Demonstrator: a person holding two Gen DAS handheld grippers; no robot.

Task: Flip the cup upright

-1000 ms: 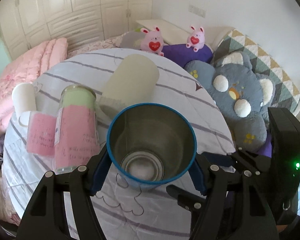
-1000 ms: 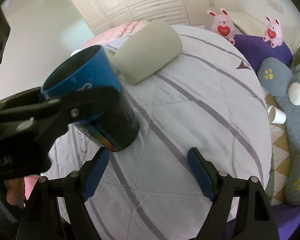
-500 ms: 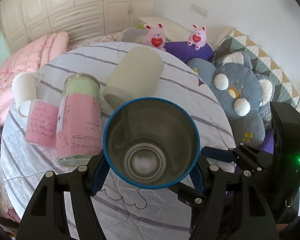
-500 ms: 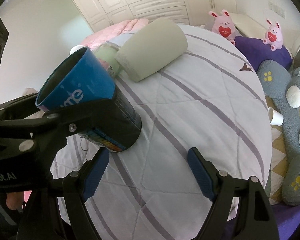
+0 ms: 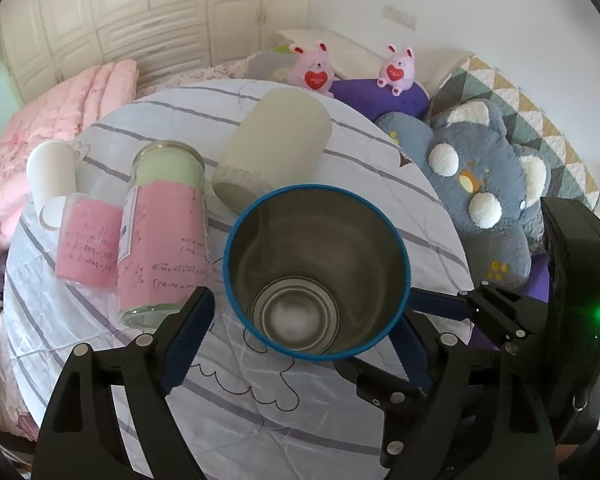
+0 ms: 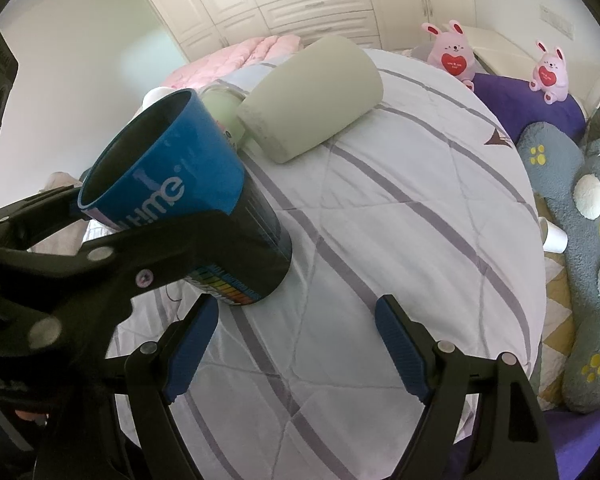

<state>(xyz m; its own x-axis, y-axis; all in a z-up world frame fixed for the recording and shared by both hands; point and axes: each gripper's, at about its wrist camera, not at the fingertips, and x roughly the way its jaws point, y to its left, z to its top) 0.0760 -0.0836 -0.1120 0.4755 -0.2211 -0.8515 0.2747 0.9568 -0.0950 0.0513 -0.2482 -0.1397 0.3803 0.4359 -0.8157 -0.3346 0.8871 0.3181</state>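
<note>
Standing mouth-up on the round worktop [image 5: 112, 376], which is covered in a white cloth with grey stripes, the blue cup [image 5: 316, 272] fills the middle of the left wrist view, its grey inside and round bottom fully in sight. The left gripper [image 5: 304, 328] brackets it from 6 o'clock. A strip of cloth shows between the finger at 9 o'clock and the cup's rim, and the finger at 3 o'clock is partly hidden behind that rim, so the fingers read as spread just wider than the cup rather than pressing it.

From the right wrist view the cup [image 6: 172, 184] looks tilted, its mouth leaning toward 10 o'clock (the fisheye may add to that), with its base down on the cloth and a black limb of the left gripper [image 6: 100, 248] crossing in front of it. The right gripper [image 6: 296, 344] hangs over bare cloth with its fingers wide and nothing between them; the cup sits at its 10 o'clock.

At the cup's 12 o'clock a pale green-grey cup [image 5: 276, 144] lies on its side. At 9 o'clock lies a glass jar [image 5: 164, 232] with a pink label, with a smaller pink-labelled container [image 5: 86, 240] and a white cup [image 5: 50, 168] beyond it. Two pink bunnies [image 5: 314, 72] and a grey plush cushion [image 5: 476, 196] sit past the worktop's edge.
</note>
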